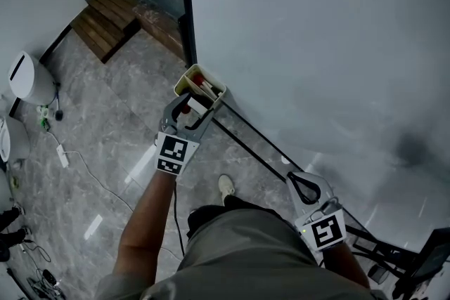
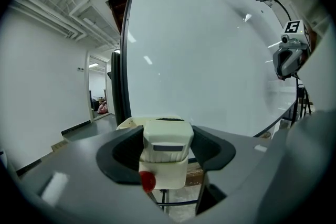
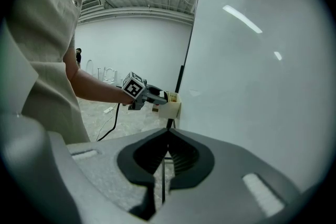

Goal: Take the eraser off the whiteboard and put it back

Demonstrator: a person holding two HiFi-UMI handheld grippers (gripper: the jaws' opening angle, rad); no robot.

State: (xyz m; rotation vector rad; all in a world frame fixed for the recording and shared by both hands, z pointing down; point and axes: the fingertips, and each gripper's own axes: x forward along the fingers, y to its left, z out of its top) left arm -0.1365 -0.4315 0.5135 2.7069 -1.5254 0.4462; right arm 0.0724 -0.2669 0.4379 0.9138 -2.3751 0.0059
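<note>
A white eraser [image 1: 195, 107] [image 2: 167, 139] with a red spot at its lower corner hangs in the air between the pads of my left gripper [image 1: 192, 106] [image 2: 167, 153], which is shut on it. It hovers just in front of the cream tray [image 1: 184, 79] [image 3: 172, 107] fixed at the lower left corner of the whiteboard [image 1: 316, 46] [image 2: 210, 60]. Something red lies inside the tray. My right gripper [image 1: 295, 179] [image 3: 165, 152] is shut and empty, held low beside the board's bottom edge, apart from the tray.
The board's black frame and stand bars [image 1: 246, 144] run along the floor below it. Wooden steps [image 1: 105, 21] lie at the far left, with a white device [image 1: 28, 77] and a cable [image 1: 84, 165] on the tiled floor. A tripod [image 1: 394, 256] stands at the lower right.
</note>
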